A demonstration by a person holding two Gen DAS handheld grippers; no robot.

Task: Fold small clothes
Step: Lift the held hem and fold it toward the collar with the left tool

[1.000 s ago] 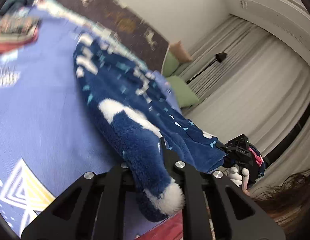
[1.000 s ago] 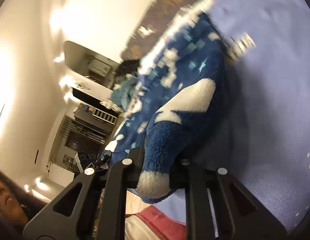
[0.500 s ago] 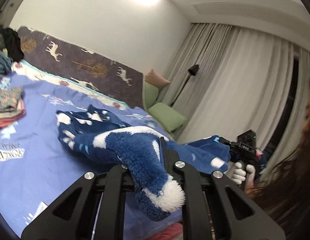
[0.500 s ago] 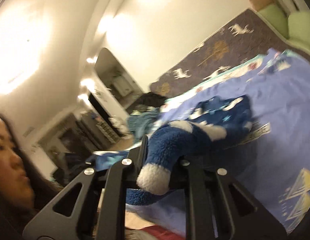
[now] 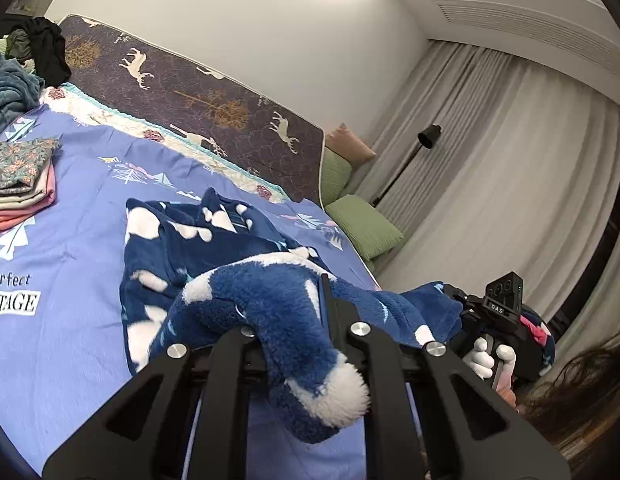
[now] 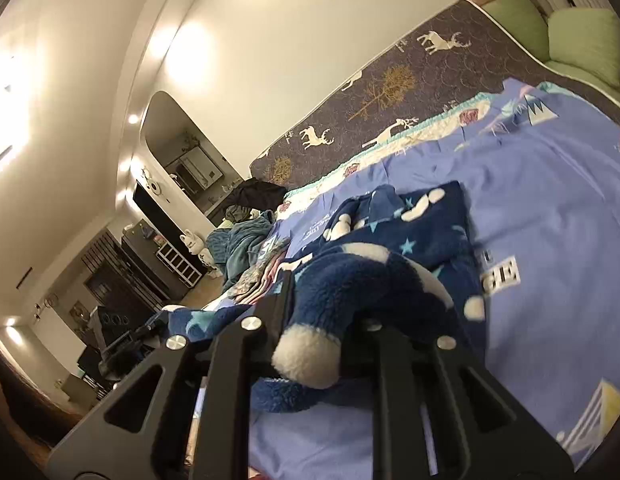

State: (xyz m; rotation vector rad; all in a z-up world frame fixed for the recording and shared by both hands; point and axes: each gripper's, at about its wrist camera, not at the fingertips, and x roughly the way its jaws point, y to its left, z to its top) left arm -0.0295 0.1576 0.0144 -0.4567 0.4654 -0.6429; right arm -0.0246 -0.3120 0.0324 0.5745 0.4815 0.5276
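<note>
At the left, a stack of folded clothes (image 5: 20,184) was seen on the blue bedsheet (image 5: 82,264). Near the middle, a navy fleece garment (image 5: 198,248) patterned with white patches was spread over the sheet, its near edge lifted off it. One fluffy corner was pinched by the left gripper (image 5: 298,320), the jaws pressed tight on the fleece. Farther right, the other corner was clamped by the right gripper (image 6: 329,308), held in a white-gloved hand (image 5: 483,360). Green cushions (image 5: 361,228) were seen beside the curtains (image 5: 509,168).
</note>
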